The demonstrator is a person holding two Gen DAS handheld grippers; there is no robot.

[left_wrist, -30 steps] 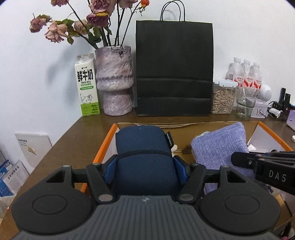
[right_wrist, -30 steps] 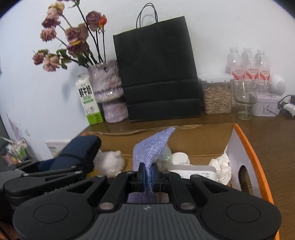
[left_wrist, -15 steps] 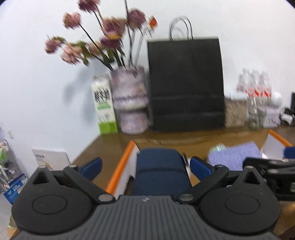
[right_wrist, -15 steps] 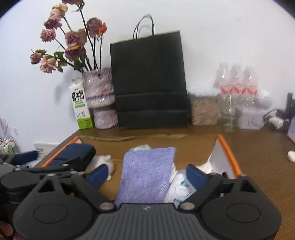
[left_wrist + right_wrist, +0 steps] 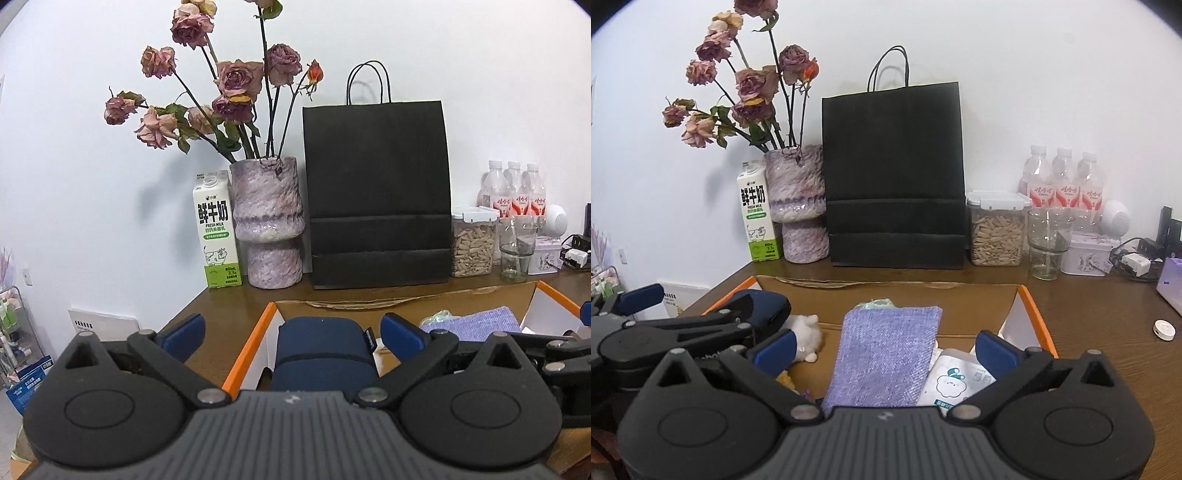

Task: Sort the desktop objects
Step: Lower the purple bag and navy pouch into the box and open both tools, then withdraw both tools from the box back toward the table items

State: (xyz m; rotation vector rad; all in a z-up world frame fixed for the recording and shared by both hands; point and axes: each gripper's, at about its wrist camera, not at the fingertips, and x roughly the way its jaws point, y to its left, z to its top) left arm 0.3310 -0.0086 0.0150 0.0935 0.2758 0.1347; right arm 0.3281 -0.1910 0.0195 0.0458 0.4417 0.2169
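An orange-edged cardboard box [image 5: 251, 347] [image 5: 1032, 306] lies on the brown desk. A dark blue case [image 5: 325, 354] [image 5: 764, 306] sits in its left end. A purple woven pouch [image 5: 886, 354] [image 5: 476, 325] lies in the middle on other items. My left gripper [image 5: 291, 332] is open, its fingers apart on either side of the blue case and above it. My right gripper [image 5: 884, 349] is open, its fingers apart on either side of the purple pouch. Neither holds anything.
A white fluffy toy [image 5: 807, 334] and a white packet [image 5: 956, 380] lie in the box. At the back stand a milk carton [image 5: 216, 232], a vase of roses [image 5: 267, 225], a black paper bag [image 5: 376, 195], a seed jar [image 5: 997, 229], a glass [image 5: 1049, 243] and bottles [image 5: 1062, 181]. A small white disc [image 5: 1164, 329] lies at the right.
Both grippers have opened and drawn back and up. The left let go of the blue case, the right let go of the purple pouch, which now lies flat in the box.
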